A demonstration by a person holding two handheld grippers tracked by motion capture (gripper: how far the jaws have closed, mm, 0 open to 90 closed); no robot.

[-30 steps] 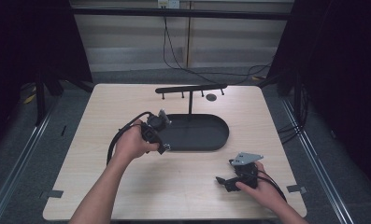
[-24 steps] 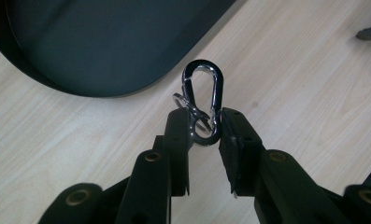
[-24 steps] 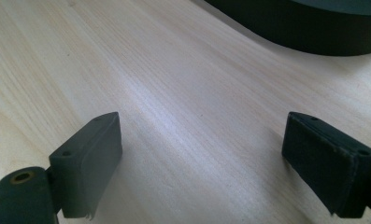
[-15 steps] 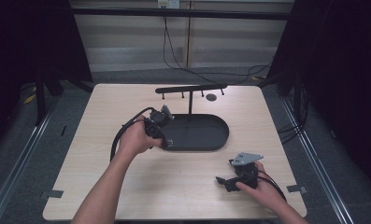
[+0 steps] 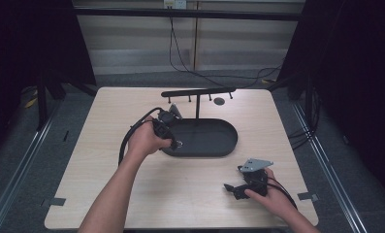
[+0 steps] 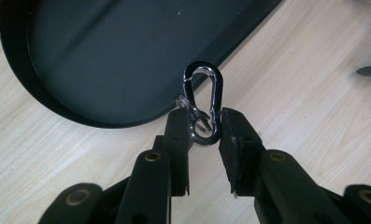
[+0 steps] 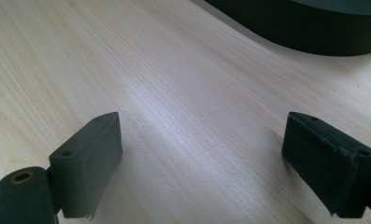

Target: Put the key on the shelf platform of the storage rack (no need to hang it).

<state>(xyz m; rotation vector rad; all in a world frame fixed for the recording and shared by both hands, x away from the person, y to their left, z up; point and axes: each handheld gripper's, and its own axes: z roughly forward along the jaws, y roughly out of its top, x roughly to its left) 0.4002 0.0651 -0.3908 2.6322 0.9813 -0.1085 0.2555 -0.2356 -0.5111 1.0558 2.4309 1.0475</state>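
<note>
A small silver carabiner (image 6: 203,102) with a little ring on it is pinched between the jaws of my left gripper (image 6: 203,125), which is shut on it. It hangs just over the near rim of the black oval tray (image 6: 103,56). From above, the left gripper (image 5: 173,141) sits at the tray's (image 5: 224,145) left end. A black T-shaped rack (image 5: 198,92) with short pegs rises from the tray's far side. My right gripper (image 7: 199,154) stands open over bare wood, nothing between its jaws; it rests low near the table's front right (image 5: 236,187).
The light wooden table (image 5: 107,194) carries a small dark hole (image 5: 219,101) near the rack's right end. Cables trail on the floor behind, and dark curtains close off both sides. Metal rails run along the floor left and right.
My left gripper has shifted slightly right and nearer to the tray's left rim, carrying the carabiner. The right gripper has stayed still.
</note>
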